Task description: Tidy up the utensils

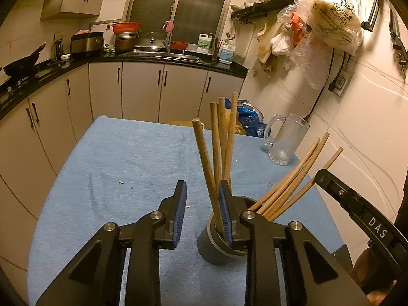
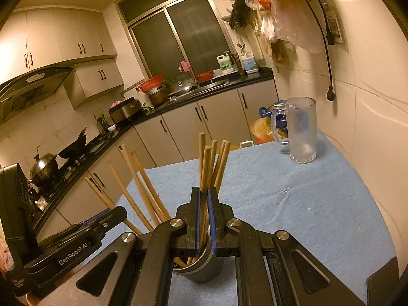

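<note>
Right wrist view shows your right gripper [image 2: 204, 196] pinched tight on a bundle of upright brown wooden chopsticks [image 2: 213, 163], whose lower ends stand inside the round dark grey holder cup [image 2: 204, 270] directly beneath the jaws. Left wrist view shows your left gripper [image 1: 201, 204] with its jaws parted and nothing gripped; its right pad sits beside the upright bundle above the cup's rim. A second cluster of lighter wooden chopsticks [image 1: 293, 178] leans out of the same cup towards the right. The cup stands at the near edge of the table under a light blue cloth [image 1: 127, 153]. A frosted glass mug with a handle [image 2: 301, 132] stands at the far right corner.
</note>
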